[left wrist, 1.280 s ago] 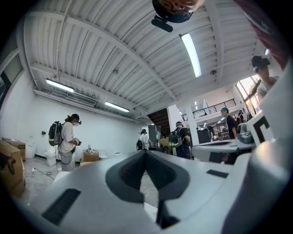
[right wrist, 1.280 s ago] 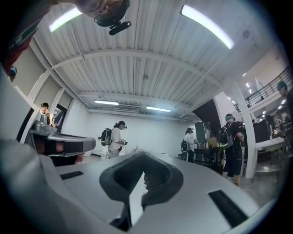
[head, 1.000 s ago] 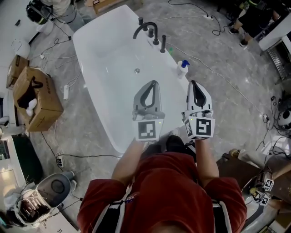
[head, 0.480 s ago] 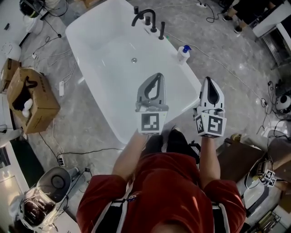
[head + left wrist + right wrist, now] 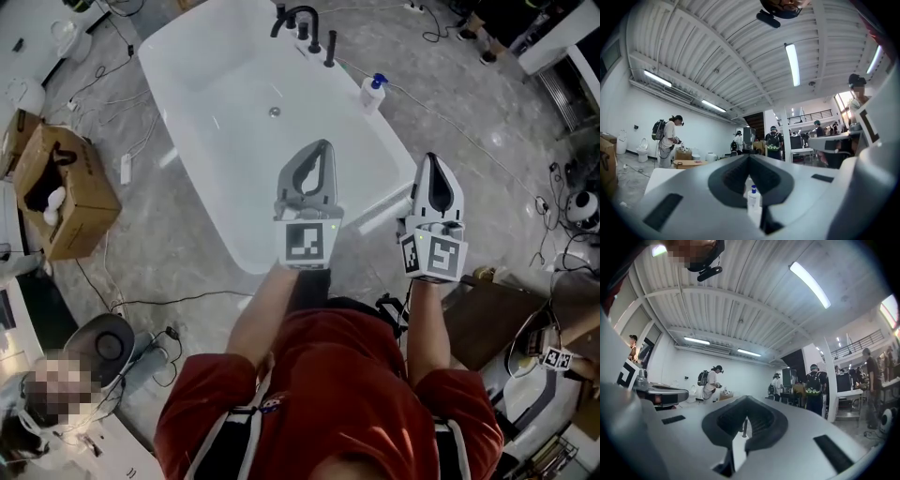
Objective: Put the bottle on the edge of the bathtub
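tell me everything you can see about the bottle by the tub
The bottle is small and white, plastic by its look, with a blue pump top. It stands upright at the right rim of the white bathtub, near the black faucet, and seems to rest on the rim itself. Nothing else touches it.

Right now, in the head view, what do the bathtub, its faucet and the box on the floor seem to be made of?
The bathtub looks glossy white, likely acrylic or enamel, judging by its smooth surface with faint light streaks. The faucet is probably matte black metal, with a thin curved spout. The box is dull brown cardboard, with an open top.
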Action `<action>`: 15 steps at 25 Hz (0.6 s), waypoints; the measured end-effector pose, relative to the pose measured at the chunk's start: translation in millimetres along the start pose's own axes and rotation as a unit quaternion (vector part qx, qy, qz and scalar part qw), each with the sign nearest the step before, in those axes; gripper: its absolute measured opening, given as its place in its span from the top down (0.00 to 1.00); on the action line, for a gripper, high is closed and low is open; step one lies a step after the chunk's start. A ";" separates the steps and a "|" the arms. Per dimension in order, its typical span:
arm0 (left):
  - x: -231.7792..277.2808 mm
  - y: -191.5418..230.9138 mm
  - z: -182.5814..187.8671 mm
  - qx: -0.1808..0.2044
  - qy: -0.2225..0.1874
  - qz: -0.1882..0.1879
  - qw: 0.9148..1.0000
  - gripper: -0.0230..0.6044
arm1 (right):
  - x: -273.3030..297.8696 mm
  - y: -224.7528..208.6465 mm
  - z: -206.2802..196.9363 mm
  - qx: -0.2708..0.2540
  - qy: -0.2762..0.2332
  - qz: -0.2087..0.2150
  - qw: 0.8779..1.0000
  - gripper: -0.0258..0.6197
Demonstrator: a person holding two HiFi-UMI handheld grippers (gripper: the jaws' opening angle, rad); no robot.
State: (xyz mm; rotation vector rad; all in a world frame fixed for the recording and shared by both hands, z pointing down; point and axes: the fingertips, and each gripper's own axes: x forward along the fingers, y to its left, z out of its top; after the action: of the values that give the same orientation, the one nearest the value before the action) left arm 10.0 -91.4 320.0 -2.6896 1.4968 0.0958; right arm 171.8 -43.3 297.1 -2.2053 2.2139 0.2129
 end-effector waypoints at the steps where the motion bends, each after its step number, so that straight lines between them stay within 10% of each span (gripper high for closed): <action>1: -7.0 -5.9 1.5 0.003 -0.001 0.002 1.000 0.94 | -10.9 -1.0 0.1 -0.002 -0.002 0.000 1.000 0.94; 15: -128.9 -79.4 39.6 0.049 0.012 -0.003 0.999 0.94 | -144.1 8.9 29.0 0.025 -0.020 0.004 0.999 0.94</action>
State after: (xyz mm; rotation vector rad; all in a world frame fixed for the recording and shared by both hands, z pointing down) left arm 8.8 62.8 293.4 -2.6278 1.4585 -0.0116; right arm 161.6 103.0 283.9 -2.1476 2.1842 0.1973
